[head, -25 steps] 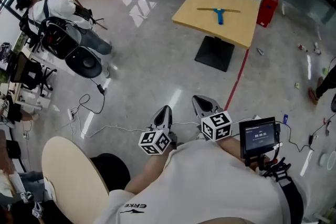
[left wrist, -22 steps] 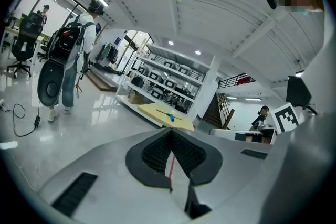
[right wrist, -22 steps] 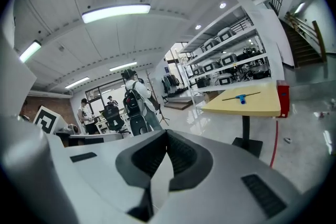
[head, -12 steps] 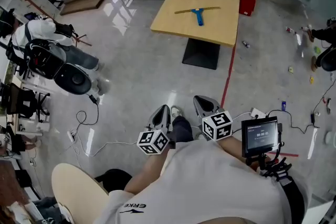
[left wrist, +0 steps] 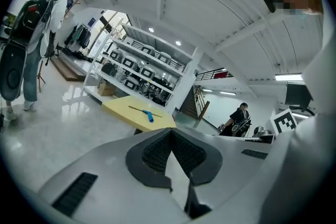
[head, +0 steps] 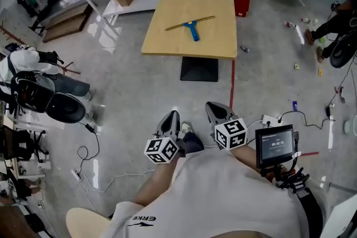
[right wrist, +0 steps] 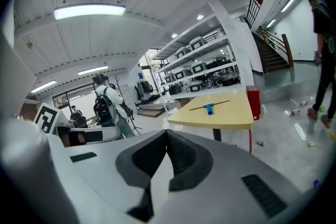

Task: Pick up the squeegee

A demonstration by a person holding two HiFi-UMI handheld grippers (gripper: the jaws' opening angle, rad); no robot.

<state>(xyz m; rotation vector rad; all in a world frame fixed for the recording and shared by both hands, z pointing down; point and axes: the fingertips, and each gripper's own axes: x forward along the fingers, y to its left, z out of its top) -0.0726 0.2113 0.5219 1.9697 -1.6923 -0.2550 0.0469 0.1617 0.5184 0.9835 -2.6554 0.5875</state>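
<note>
The smooth, matt, pale-yellow square wooden tabletop [head: 212, 42] carries a squeegee [head: 192, 29] with a blue plastic handle and thin metallic blade, the glossy grey polished floor [head: 139, 86] mirrors the lights, and the left tool [head: 173, 116] and right tool [head: 211, 106] are matt grey plastic with black ribbed pads [left wrist: 156, 152].

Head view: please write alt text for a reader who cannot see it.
A blue-handled squeegee lies on a yellow table, far from the person. Below, the left hand-held gripper and right hand-held gripper point toward it, both shut.
</note>
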